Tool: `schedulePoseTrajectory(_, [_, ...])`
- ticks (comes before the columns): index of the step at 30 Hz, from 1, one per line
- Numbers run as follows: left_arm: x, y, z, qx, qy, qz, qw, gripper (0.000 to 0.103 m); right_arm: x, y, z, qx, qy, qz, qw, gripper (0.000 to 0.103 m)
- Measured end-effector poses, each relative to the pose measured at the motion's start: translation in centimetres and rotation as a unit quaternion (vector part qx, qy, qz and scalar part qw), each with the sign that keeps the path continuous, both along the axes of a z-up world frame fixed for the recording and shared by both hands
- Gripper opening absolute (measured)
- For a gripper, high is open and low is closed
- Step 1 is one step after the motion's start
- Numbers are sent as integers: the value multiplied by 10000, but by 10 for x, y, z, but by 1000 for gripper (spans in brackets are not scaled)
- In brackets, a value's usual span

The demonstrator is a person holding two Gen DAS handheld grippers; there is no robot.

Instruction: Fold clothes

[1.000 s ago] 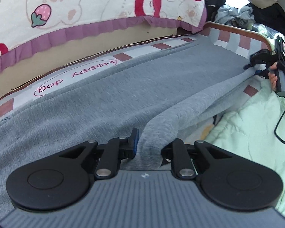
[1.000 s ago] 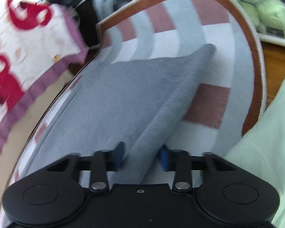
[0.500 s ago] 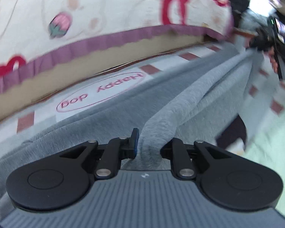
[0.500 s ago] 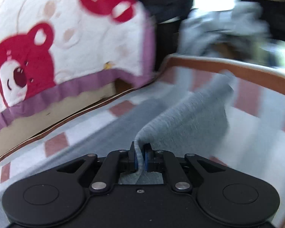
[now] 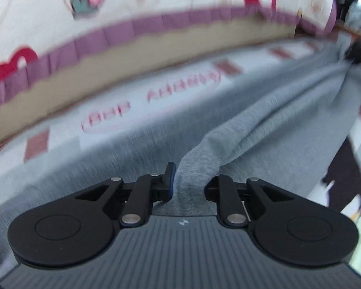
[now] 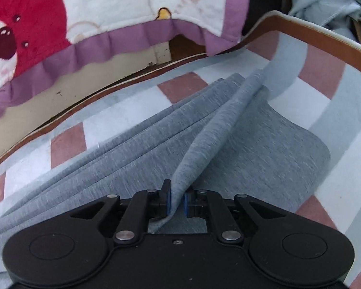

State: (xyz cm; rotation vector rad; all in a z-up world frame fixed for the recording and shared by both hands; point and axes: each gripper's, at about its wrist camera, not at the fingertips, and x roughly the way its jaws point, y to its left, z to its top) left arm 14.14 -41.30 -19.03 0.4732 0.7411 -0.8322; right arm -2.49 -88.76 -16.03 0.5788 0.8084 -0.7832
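Swinging across since a second ago, the left gripper (image 5: 191,185) grips a thick ridge of soft grey knit garment (image 5: 264,130) at lower centre, blurred. Right view: right gripper (image 6: 177,202) pinches a thin edge, cloth draped limp over the checked mat (image 6: 320,57); grip the hems.

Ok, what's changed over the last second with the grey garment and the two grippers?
The right gripper, open around the edge a second ago, has shut on the grey garment and carried that edge across toward the cartoon bedcover, laying folds over the garment. The left gripper moved the same way. Unchanged: the left gripper's hold on its bunch of cloth, and the checked mat underneath.
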Motion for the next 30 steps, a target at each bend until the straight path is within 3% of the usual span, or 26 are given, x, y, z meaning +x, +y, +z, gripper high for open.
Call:
schedulePoseTrajectory(3, [-1, -1, 0, -53, -22, 139, 9999, 15, 1, -10, 6, 180, -222, -95, 9995, 10])
schedulePoseTrajectory(6, [6, -8, 4, -50, -54, 256, 9996, 15, -7, -19, 11, 318, -851, -211, 9956, 19])
schedulePoseTrajectory(8, [11, -13, 7, -47, -76, 333, 9994, 15, -14, -25, 9, 109, -890, -258, 9956, 24])
schedulePoseTrajectory(10, [15, -18, 10, -45, -97, 411, 9991, 14, -31, -32, 7, -153, -1000, -281, 9945, 42])
schedulePoseTrajectory(11, [18, -20, 12, -44, -108, 450, 9989, 14, -43, -36, 6, -239, -1082, -346, 9932, 46])
schedulePoseTrajectory(13, [23, -23, 13, -46, -61, 537, 9985, 14, -71, -46, 4, -359, -1292, -610, 9891, 47])
schedulePoseTrajectory(14, [27, -20, 9, -69, 155, 612, 9980, 15, -83, -50, 6, -415, -1361, -692, 9874, 47])
schedulePoseTrajectory(18, [44, -10, -5, -219, 779, 851, 9931, 21, -100, -47, 1, -915, -591, -105, 9940, 47])
schedulePoseTrajectory(21, [49, -9, -3, -198, 800, 858, 9929, 27, -104, -44, -5, -1064, -266, 201, 9938, 47])
schedulePoseTrajectory(25, [58, 0, 3, -329, 979, 1164, 9878, 47, -95, -35, -11, -1110, -332, 531, 9918, 48])
schedulePoseTrajectory(30, [53, 19, 4, -357, 940, 1080, 9890, 48, -64, 10, -24, -643, -818, 1317, 9858, 50])
